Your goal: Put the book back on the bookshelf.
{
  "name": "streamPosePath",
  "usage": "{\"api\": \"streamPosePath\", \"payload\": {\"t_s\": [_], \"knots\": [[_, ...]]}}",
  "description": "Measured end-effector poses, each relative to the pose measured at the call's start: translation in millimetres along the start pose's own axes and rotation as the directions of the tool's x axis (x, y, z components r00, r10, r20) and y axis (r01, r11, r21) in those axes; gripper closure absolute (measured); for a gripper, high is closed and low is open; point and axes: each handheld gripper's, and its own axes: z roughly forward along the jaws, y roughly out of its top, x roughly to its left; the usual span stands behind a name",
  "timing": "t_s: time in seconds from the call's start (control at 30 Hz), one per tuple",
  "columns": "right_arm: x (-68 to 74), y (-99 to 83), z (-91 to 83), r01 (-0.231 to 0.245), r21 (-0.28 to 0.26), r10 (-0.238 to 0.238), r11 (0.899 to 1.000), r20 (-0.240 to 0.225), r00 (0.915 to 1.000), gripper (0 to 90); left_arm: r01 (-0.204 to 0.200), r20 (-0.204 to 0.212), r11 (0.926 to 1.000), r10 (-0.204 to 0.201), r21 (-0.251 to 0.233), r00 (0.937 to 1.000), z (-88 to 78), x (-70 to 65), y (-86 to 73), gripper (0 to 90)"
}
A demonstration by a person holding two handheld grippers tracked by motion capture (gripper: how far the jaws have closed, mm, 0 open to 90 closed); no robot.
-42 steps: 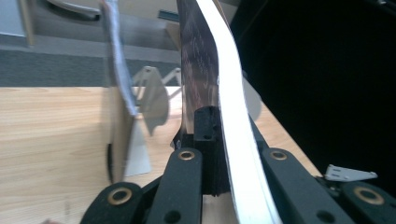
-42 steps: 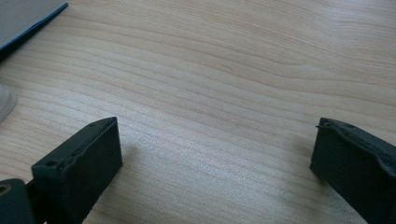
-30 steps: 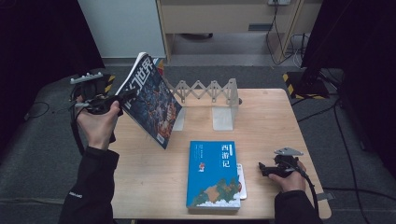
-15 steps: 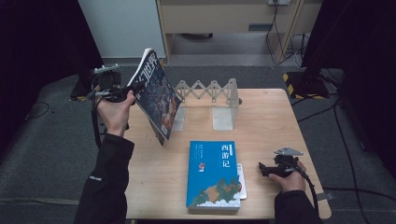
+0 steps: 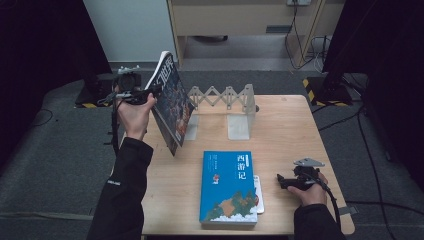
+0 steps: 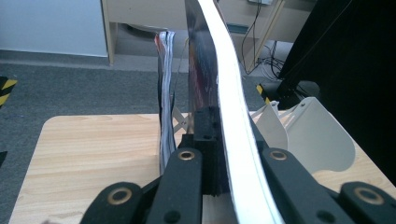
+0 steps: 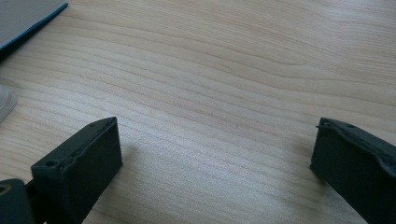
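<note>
Pale wood grain of the bench (image 5: 280, 125) is carrying the lot, with grey carpet lying around it and dark curtains hanging at either side.

Item one: my left gripper (image 5: 142, 95), jaws clamping a magazine (image 5: 172, 102) by its edge. I am holding it up above the bench's far left corner, tilted, its cover facing right. In the left gripper view the magazine's (image 6: 219, 88) white edge is running straight up between my jaws, its loose pages fanning out to the left.

Item two: my right gripper (image 5: 282, 181), resting low at the bench's near right, jaws standing wide apart with nothing between them. In the right gripper view bare wood is lying between the jaws.

Item three: a blue book (image 5: 228, 186), lying flat at the near middle, cover up, just left of my right gripper. A white thing (image 5: 259, 195) is peeking out from under its right edge.

Item four: an expanding book rack (image 5: 225, 102), standing at the far edge just right of the magazine, its pale end plates upright.
</note>
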Motion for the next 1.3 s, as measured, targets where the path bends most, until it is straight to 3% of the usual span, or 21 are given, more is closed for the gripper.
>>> {"api": "streamPosePath", "payload": {"t_s": [0.2,0.37,0.5,0.77,0.97,1.17,1.3], "knots": [[-0.1,0.0,0.0,0.002,0.000,-0.002,1.000,0.000,1.0000,1.8,-0.007,-0.021,0.9999,0.007,0.008,0.9998,15.3,-4.4,-1.7,82.2],[-0.1,0.0,0.0,0.002,0.000,-0.002,1.000,0.000,1.0000,1.8,-0.042,-0.052,0.9987,0.043,0.030,0.9977,28.6,-10.6,-6.1,82.2],[-0.1,0.0,0.0,0.002,0.000,-0.002,1.000,0.000,1.0000,1.8,-0.047,-0.055,0.9983,0.049,0.035,0.9973,34.5,-12.8,-8.5,82.2],[-0.1,0.0,0.0,0.002,0.000,-0.002,1.000,0.000,1.0000,1.8,-0.104,-0.086,0.9939,0.107,0.037,0.9906,39.6,-24.9,-8.7,82.2],[-0.1,0.0,0.0,0.002,0.000,-0.002,1.000,0.000,1.0000,1.8,-0.070,-0.056,0.9971,0.072,0.027,0.9958,40.7,-28.2,-9.6,82.2],[-0.1,0.0,0.0,0.002,0.000,-0.002,1.000,0.000,1.0000,1.8,-0.091,-0.086,0.9953,0.093,0.034,0.9919,51.1,-35.7,-16.0,82.2],[0.0,0.0,0.1,0.001,-0.002,-0.001,1.000,0.002,1.0000,1.8,-0.074,-0.088,0.9965,0.077,0.038,0.9931,60.1,-35.1,-20.6,82.2]]}}
